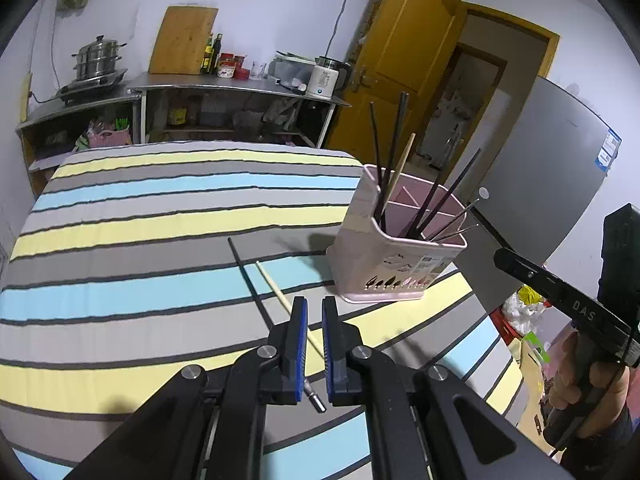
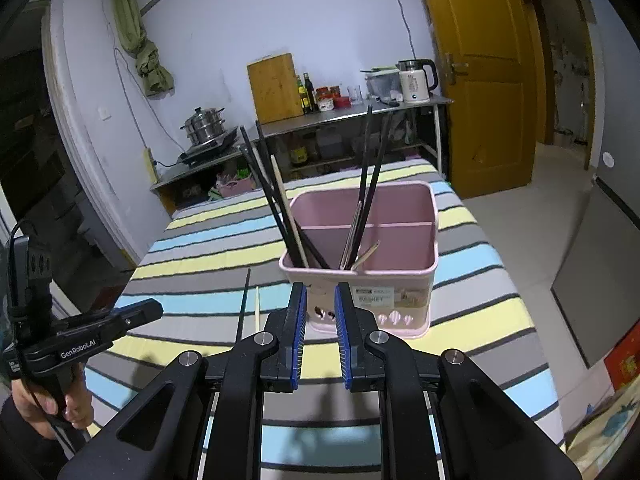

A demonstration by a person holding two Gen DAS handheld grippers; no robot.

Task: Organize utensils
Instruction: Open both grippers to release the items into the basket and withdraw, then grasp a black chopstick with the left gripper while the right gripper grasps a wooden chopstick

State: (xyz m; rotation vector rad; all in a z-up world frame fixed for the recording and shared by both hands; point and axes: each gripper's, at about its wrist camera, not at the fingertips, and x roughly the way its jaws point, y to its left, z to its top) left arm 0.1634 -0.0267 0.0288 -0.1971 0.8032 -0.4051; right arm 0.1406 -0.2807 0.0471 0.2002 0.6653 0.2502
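Chopsticks (image 1: 256,276) lie parallel, pointing away from gripper (image 1: 315,308).

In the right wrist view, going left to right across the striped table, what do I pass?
Left gripper → black chopstick → pale wooden chopstick → pink utensil holder.

Pale walls (image 2: 320,20), yellow door (image 2: 480,80), steel shelf counter (image 2: 360,114), tiled floor (image 2: 540,184).
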